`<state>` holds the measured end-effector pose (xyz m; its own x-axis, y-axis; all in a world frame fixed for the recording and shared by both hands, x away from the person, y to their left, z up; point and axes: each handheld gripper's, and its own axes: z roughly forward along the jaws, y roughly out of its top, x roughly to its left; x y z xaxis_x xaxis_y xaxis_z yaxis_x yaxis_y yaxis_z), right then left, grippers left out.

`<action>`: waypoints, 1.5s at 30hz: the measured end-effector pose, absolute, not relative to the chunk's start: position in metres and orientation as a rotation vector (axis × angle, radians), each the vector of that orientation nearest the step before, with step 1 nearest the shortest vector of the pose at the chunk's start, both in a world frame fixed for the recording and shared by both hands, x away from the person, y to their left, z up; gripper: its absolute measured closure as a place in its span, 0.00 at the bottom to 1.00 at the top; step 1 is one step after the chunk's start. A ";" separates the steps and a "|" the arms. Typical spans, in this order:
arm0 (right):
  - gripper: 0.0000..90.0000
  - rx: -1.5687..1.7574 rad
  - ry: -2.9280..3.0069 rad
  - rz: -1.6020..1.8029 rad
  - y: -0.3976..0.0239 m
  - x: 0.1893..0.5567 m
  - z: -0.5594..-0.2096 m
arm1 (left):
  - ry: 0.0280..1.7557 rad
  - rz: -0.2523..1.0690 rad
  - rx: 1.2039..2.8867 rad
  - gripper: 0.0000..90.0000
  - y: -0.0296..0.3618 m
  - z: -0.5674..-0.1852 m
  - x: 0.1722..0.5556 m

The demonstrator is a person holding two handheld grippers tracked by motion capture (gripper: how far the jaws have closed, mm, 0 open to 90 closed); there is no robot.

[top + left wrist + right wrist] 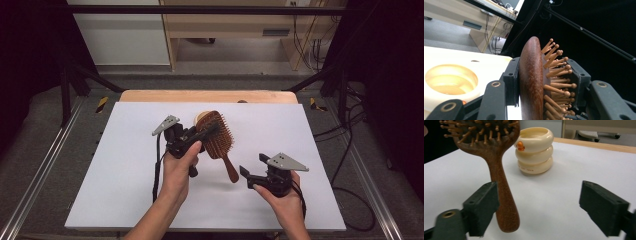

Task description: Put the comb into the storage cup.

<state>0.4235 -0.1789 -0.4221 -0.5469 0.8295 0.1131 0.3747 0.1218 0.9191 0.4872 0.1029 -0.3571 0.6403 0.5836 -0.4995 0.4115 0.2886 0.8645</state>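
A dark wooden hairbrush (218,137) with pale wooden pins is held off the white table, its handle pointing toward the person. My left gripper (207,129) is shut on the brush head; in the left gripper view the brush head (531,80) stands edge-on between the two pads. My right gripper (252,165) is open just right of the handle's end. In the right gripper view the handle (504,195) hangs beside the left jaw, and no pad presses on it. A cream ringed cup (535,150) stands behind the brush.
A white board (125,190) covers the wooden table (207,96). The cream cup (201,118) stands near the board's far middle, partly hidden by the brush and seen from above as the cup (451,80) in the left gripper view. Black frame bars and cables surround the table.
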 end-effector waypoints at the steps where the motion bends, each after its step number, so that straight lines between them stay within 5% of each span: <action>1: 0.15 1.151 1.968 1.427 -0.181 0.425 -0.425 | 0.939 0.142 1.326 0.58 0.103 -0.357 0.487; 17: 0.07 1.160 1.914 1.410 -0.198 0.430 -0.430 | 0.920 0.164 1.322 0.58 0.106 -0.337 0.490; 45: 0.07 1.162 1.819 1.354 -0.206 0.431 -0.437 | 0.845 0.261 1.308 0.58 0.103 -0.268 0.524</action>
<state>0.4313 -0.2060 -0.4367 -0.4487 0.8926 0.0436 0.2980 0.1034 0.9490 0.5235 0.1025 -0.2684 0.6840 0.6118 -0.3972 0.2815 0.2810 0.9175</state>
